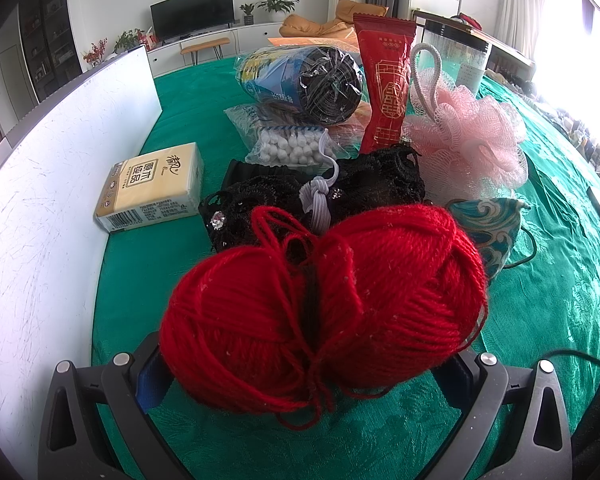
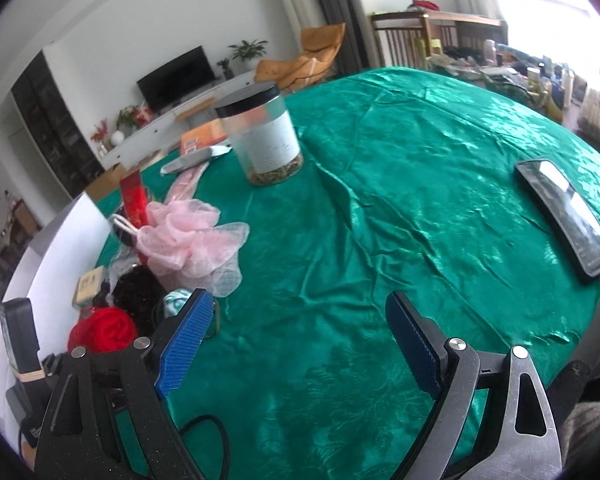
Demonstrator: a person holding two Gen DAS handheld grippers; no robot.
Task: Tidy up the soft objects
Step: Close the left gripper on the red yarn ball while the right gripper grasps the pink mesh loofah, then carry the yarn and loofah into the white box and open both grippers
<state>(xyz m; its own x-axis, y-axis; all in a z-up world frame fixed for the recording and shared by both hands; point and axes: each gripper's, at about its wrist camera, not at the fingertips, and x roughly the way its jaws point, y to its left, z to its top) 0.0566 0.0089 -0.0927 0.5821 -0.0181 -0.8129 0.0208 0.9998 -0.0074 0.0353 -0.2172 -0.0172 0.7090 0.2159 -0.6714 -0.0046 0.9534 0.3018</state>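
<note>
Gripping red yarn ball [image 1: 324, 312] in left gripper [image 1: 308, 364], long axis lying crosswise between the jaws (right gripper [image 2: 300, 344] gaping empty, farther off).

A ball of red yarn [image 1: 324, 308] with loose strands sits nearest, just in front of a black lace piece [image 1: 320, 196] with a knotted grey elastic band [image 1: 320, 200] on it. A pink mesh bath sponge [image 1: 472, 140] with a white loop lies behind, to the right.
</note>
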